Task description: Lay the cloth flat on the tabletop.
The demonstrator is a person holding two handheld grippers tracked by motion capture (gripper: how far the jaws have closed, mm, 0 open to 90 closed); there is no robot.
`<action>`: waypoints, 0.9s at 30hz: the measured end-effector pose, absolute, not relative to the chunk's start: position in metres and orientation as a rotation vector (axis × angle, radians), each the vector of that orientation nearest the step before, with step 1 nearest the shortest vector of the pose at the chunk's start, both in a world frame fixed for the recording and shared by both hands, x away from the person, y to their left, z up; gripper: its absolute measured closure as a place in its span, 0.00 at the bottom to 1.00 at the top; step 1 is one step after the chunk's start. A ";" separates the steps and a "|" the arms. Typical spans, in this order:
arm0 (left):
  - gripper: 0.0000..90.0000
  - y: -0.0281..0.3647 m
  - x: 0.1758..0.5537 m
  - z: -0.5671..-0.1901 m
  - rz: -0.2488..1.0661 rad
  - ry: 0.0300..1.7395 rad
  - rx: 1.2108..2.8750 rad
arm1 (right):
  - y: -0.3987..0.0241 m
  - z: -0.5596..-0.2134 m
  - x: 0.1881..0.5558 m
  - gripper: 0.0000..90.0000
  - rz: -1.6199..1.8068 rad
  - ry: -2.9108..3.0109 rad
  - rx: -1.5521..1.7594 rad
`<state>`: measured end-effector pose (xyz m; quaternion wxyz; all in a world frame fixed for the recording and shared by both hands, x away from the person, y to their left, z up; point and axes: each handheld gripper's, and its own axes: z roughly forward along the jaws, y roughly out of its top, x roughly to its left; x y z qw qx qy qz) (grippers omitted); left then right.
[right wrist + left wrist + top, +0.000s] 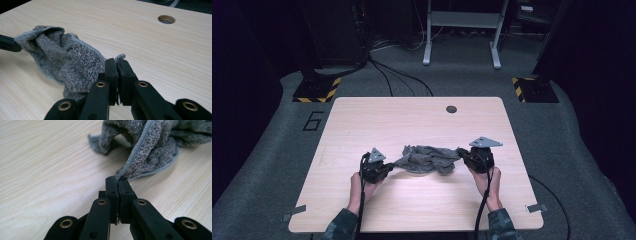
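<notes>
Tools: left tool (117, 180), right tool (116, 60) clamped on towel (427, 159) edges.

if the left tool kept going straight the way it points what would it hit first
The grey cloth: the left tool is already shut on its edge, and the bunched bulk lies right ahead. Beyond that is probably the right tool, though depth is unclear.

A light wood-grain desk (412, 120) with rounded corners stands on grey carpet. A round cable hole (451, 109) sits near its far edge, right of centre. A crumpled grey towel (427, 159) with a stitched hem lies on the near half of the desk, roughly in the middle; its bulk rests on the wood while its two ends are lifted off the surface. Grey tape strips (293, 213) stick to the two near corners.
</notes>
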<state>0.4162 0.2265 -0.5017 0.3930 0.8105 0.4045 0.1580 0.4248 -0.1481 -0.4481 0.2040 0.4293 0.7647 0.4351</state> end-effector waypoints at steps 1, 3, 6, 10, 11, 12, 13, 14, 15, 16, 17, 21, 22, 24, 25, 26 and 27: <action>0.98 0.229 0.416 -0.502 0.390 1.029 2.064 | -0.151 -0.448 0.424 0.97 1.214 2.119 1.208; 0.98 0.231 0.416 -0.502 0.378 1.031 2.071 | -0.155 -0.448 0.424 0.97 1.216 2.112 1.213; 0.98 0.237 0.413 -0.507 0.323 1.044 2.099 | -0.163 -0.447 0.425 0.97 1.186 2.102 1.223; 0.95 0.243 0.410 -0.510 0.269 1.042 2.128 | -0.167 -0.448 0.429 0.97 1.177 2.088 1.260; 0.85 0.245 0.409 -0.510 0.252 1.039 2.128 | -0.167 -0.450 0.433 0.96 1.172 2.100 1.278; 0.72 0.248 0.409 -0.508 0.204 1.064 2.112 | -0.166 -0.452 0.435 0.96 1.172 2.109 1.274; 0.64 0.250 0.410 -0.505 0.195 1.056 2.105 | -0.164 -0.453 0.436 0.95 1.166 2.124 1.274; 0.55 0.250 0.410 -0.505 0.195 1.056 2.105 | -0.162 -0.453 0.436 0.95 1.164 2.129 1.274; 0.48 0.252 0.411 -0.495 0.202 1.062 2.084 | -0.161 -0.454 0.437 0.95 1.167 2.134 1.269; 0.42 0.251 0.412 -0.489 0.207 1.060 2.062 | -0.159 -0.453 0.437 0.95 1.160 2.141 1.264; 0.39 0.251 0.414 -0.483 0.209 1.053 2.050 | -0.157 -0.453 0.438 0.95 1.159 2.142 1.261; 0.32 0.242 0.433 -0.463 0.247 1.041 2.039 | -0.152 -0.452 0.440 0.95 1.152 2.146 1.260; 0.32 0.238 0.440 -0.461 0.242 1.045 2.024 | -0.151 -0.451 0.442 0.95 1.151 2.150 1.257; 0.32 0.230 0.455 -0.460 0.223 1.060 2.024 | -0.148 -0.451 0.443 0.95 1.146 2.155 1.257; 0.32 0.225 0.462 -0.460 0.221 1.072 2.025 | -0.147 -0.451 0.444 0.95 1.145 2.161 1.245; 0.32 0.220 0.469 -0.460 0.205 1.077 2.026 | -0.145 -0.451 0.444 0.95 1.143 2.163 1.254; 0.33 0.217 0.476 -0.462 0.203 1.084 2.038 | -0.144 -0.452 0.445 0.95 1.150 2.163 1.250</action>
